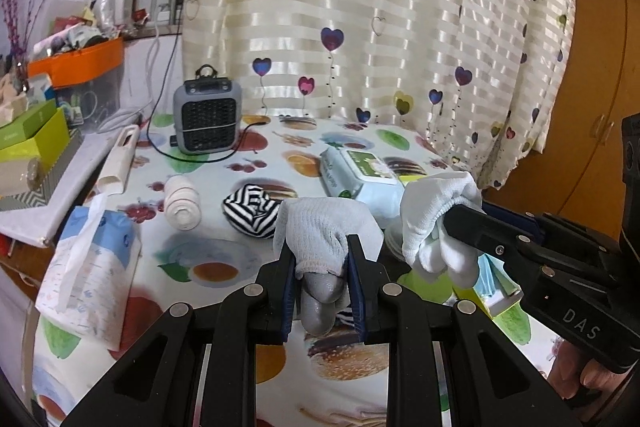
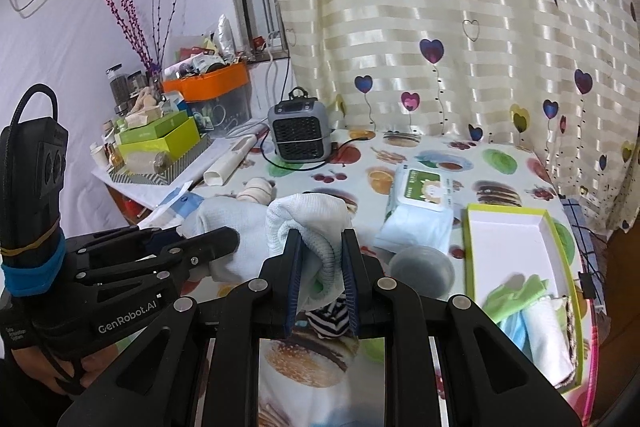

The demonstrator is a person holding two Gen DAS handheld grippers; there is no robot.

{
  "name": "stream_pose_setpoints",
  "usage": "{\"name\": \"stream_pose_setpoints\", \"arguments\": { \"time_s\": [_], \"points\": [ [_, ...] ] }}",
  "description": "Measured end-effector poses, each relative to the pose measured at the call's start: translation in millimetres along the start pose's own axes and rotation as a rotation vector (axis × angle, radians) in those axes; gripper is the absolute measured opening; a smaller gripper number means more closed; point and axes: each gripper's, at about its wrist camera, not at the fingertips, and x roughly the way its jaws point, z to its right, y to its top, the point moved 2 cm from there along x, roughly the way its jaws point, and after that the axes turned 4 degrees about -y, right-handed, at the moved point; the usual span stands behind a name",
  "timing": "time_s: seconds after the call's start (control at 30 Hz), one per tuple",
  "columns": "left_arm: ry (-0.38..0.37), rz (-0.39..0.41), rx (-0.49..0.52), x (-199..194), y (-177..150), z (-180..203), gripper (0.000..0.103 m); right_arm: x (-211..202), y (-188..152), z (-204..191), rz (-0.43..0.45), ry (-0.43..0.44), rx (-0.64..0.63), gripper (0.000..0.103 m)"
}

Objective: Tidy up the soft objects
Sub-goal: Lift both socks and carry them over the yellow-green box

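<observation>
Knit fabric fills the left wrist view: the left gripper (image 1: 322, 255) clamps one bunched end of a pale ribbed sock (image 1: 324, 227) above the glossy food-print tablecloth (image 1: 224, 255). Right wrist view: the right gripper (image 2: 320, 263) pinches the sock's folded other end (image 2: 308, 223).
</observation>
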Motion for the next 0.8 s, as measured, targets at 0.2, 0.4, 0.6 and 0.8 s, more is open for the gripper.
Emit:
{"name": "stream_pose_setpoints", "arguments": {
  "time_s": [0.2, 0.4, 0.6, 0.8],
  "points": [
    [-0.016, -0.007, 0.023, 9.9, 4.0, 14.6, 0.021, -1.1, -1.5, 16.0, 0.002, -0.016, 0.016, 0.02],
    [-0.033, -0.016, 0.047, 21.2, 8.7, 30.9, 0.021, -3.2, -2.3, 31.7, 0.005, -0.034, 0.033, 0.02],
    [-0.053, -0.022, 0.075, 32.9, 12.7, 48.6, 0.021, -4.6, -4.2, 48.0, 0.005, -0.057, 0.051, 0.02],
    [-0.079, -0.036, 0.098, 49.5, 16.9, 64.6, 0.021, -4.2, -6.2, 69.6, 0.002, -0.086, 0.075, 0.02]
  ]
}}
